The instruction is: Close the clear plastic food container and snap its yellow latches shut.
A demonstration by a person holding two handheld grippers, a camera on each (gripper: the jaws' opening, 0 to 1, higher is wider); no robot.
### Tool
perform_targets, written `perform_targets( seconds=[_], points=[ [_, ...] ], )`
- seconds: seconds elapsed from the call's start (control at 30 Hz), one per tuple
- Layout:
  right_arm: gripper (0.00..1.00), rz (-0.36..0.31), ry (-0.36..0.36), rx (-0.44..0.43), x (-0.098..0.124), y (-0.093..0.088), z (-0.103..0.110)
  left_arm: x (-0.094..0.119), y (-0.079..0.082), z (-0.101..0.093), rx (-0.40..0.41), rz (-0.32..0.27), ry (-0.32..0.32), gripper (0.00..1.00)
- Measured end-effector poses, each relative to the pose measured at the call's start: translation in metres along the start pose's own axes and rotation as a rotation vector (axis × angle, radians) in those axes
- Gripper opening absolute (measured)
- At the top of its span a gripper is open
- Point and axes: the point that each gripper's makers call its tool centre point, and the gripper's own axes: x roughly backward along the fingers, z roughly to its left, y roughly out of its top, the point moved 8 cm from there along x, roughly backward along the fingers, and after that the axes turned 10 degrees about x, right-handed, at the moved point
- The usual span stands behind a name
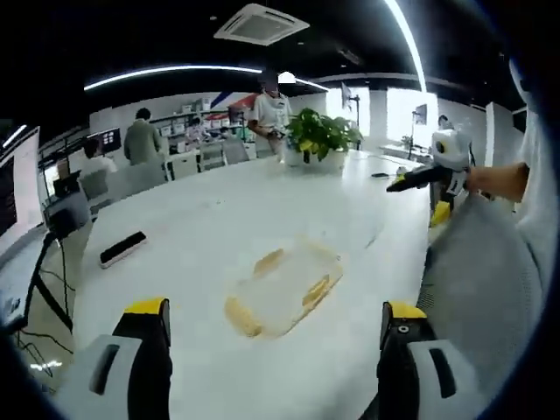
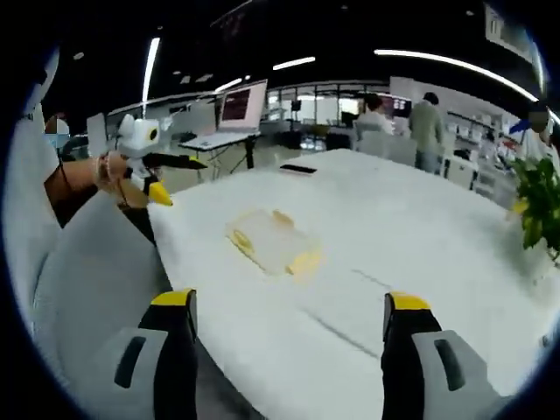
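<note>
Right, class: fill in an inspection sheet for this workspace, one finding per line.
Surface: white table, mostly bare.
Job's things: clear container with yellow latches, lying flat on the table; whether the lid is closed cannot be told.
Clutter: dark flat device; potted plant.
Grippers: left gripper and right gripper open, short of the container.
Cables: cables on floor beside a stand.
Surroundings: office, people standing behind.

Left yellow-tipped black two-jaw gripper [image 1: 276, 319]: jaws spread wide, nothing between them. Right yellow-tipped black two-jaw gripper [image 2: 289, 312]: jaws likewise wide apart, gripping nothing. Both grippers are held raised, each in 1 hand, arms extended forward.
</note>
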Motion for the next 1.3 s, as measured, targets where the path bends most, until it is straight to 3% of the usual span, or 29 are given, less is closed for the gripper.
perform_targets(
  seconds=[0.1,0.13,0.17,0.2,0.23,0.33,0.47,0.57,0.67,0.9,1.0,1.13,1.2,1.3],
  points=[
    [0.79,-0.006,0.088,0.187,-0.021,0.018,0.0,-0.018,0.002,0.004,-0.037,0.089,-0.074,0.95],
    [0.79,-0.021,0.123,0.197,-0.028,0.023,0.001,-0.026,0.0,0.005,-0.086,0.14,-0.11,0.95],
    [0.8,-0.046,0.173,0.193,-0.038,0.03,0.001,-0.029,-0.001,0.007,-0.1,0.169,-0.111,0.95],
    [0.83,-0.048,0.214,0.189,-0.045,0.032,0.002,-0.037,-0.003,0.013,-0.16,0.241,-0.091,0.94],
    [0.84,-0.012,0.259,0.204,-0.054,0.033,0.001,-0.041,-0.004,0.016,-0.211,0.271,-0.088,0.93],
    [0.82,0.056,0.284,0.315,-0.073,0.036,-0.01,-0.057,-0.006,0.019,-0.308,0.351,-0.146,0.89],
    [0.79,0.109,0.35,0.309,-0.09,0.037,-0.023,-0.069,-0.013,0.022,-0.304,0.452,-0.238,0.87],
    [0.8,0.146,0.361,0.357,-0.102,0.037,-0.034,-0.077,-0.014,0.033,-0.353,0.483,-0.228,0.85],
    [0.78,0.201,0.413,0.34,-0.116,0.032,-0.042,-0.082,-0.016,0.04,-0.291,0.554,-0.244,0.78],
    [0.76,0.259,0.472,0.302,-0.143,0.023,-0.052,-0.096,-0.01,0.052,-0.313,0.56,-0.278,0.72],
    [0.72,0.29,0.505,0.322,-0.147,0.02,-0.051,-0.1,-0.012,0.057,-0.354,0.598,-0.288,0.7],
    [0.65,0.308,0.548,0.362,-0.152,0.02,-0.05,-0.105,-0.018,0.062,-0.441,0.657,-0.318,0.57],
    [0.61,0.313,0.565,0.361,-0.156,0.02,-0.049,-0.107,-0.017,0.059,-0.386,0.666,-0.343,0.52],
    [0.59,0.326,0.573,0.367,-0.162,0.019,-0.049,-0.11,-0.016,0.06,-0.41,0.656,-0.351,0.52]
  ],
)
